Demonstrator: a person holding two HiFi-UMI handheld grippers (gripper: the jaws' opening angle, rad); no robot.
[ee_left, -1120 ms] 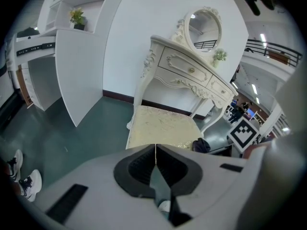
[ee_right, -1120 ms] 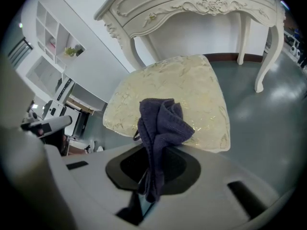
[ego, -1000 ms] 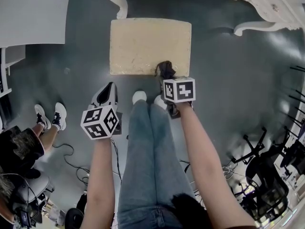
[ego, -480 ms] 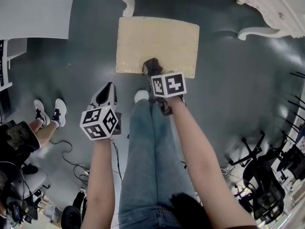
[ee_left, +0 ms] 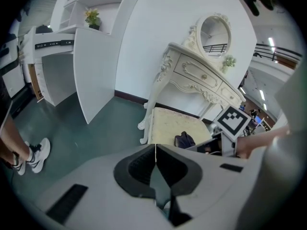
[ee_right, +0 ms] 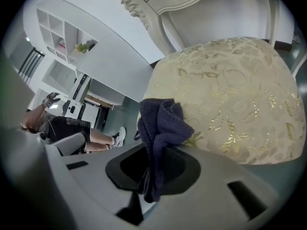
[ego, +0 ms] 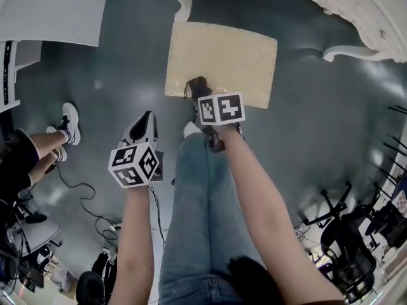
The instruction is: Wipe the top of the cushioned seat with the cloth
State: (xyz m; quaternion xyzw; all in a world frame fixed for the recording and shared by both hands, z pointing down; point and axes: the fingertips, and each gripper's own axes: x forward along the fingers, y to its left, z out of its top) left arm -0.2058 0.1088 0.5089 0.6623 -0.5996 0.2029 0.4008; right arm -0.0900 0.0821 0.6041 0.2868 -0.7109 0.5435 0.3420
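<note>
**Right gripper [ee_right: 154, 158] w/ cloth on seat – item list**

1. Right gripper: jaws clamped on cloth [ee_right: 160, 123]. Fabric is pinched between the pads, one tail hangs down behind them, the rest is bunched out front. Marker cube on top shows b/w square patterns.
2. Cloth: dark navy, crumpled. Its bunched end rests on the cushioned seat [ee_right: 240, 95], by the edge nearest me and towards the left corner in the head view.
3. Cushioned seat: cream top w/ gold leaf pattern, rectangular. Stands on grey-green floor [ego: 114, 94] just in front of my feet, under the front of the dressing table.
4. Left gripper [ee_left: 155, 152]: jaws closed, tips meeting, nothing between them. I hold it low at my left, well apart from the seat, above bare floor. Its cube also carries b/w square markers.
5. Dressing table [ee_left: 201, 75]: white, carved, curved legs. Oval mirror [ee_left: 214, 32] on top.
6. White shelf unit [ee_left: 53, 43]: row of small dark marks on its front, too small to read. Potted plant [ee_left: 92, 17] on top.
7. Other person: legs and white sneakers [ego: 67, 122] at left, well clear of the seat.
8. Cables [ego: 89, 202] on floor at lower left. Black office chairs [ego: 343, 234] at lower right.
9. Me: blue jeans, bare forearms.
</note>
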